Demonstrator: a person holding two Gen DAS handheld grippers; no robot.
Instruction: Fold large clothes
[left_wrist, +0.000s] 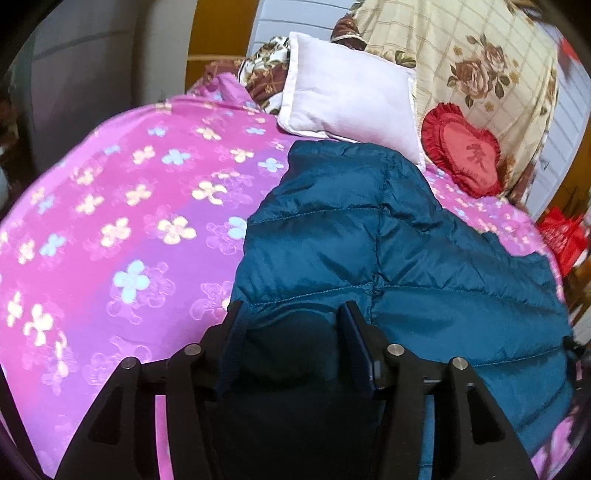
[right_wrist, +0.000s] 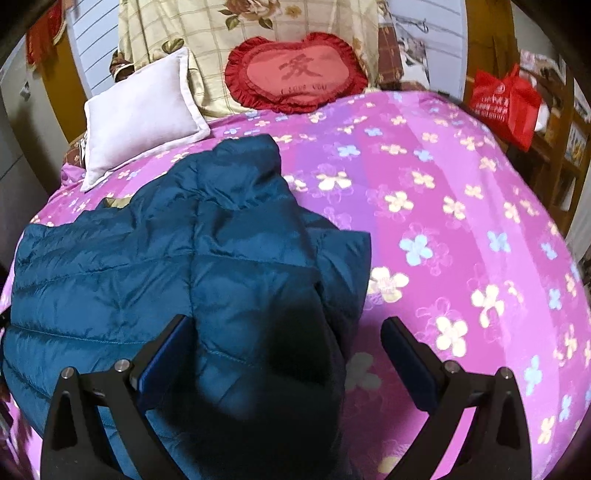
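Note:
A teal quilted down jacket (left_wrist: 369, 236) lies on the pink flowered bedspread (left_wrist: 129, 206), its sides folded inward. My left gripper (left_wrist: 291, 314) is at the jacket's near left edge; its jaws stand apart with jacket fabric between them, and I cannot tell if they pinch it. In the right wrist view the jacket (right_wrist: 177, 258) fills the left half of the bedspread (right_wrist: 443, 221). My right gripper (right_wrist: 288, 332) is open wide over the jacket's near right edge, with fabric lying between the fingers and not pinched.
A white pillow (left_wrist: 351, 92) and a red heart cushion (left_wrist: 461, 147) lie at the head of the bed, against a cream flowered quilt (left_wrist: 461, 44). A red bag (right_wrist: 506, 103) stands on a wooden shelf beside the bed.

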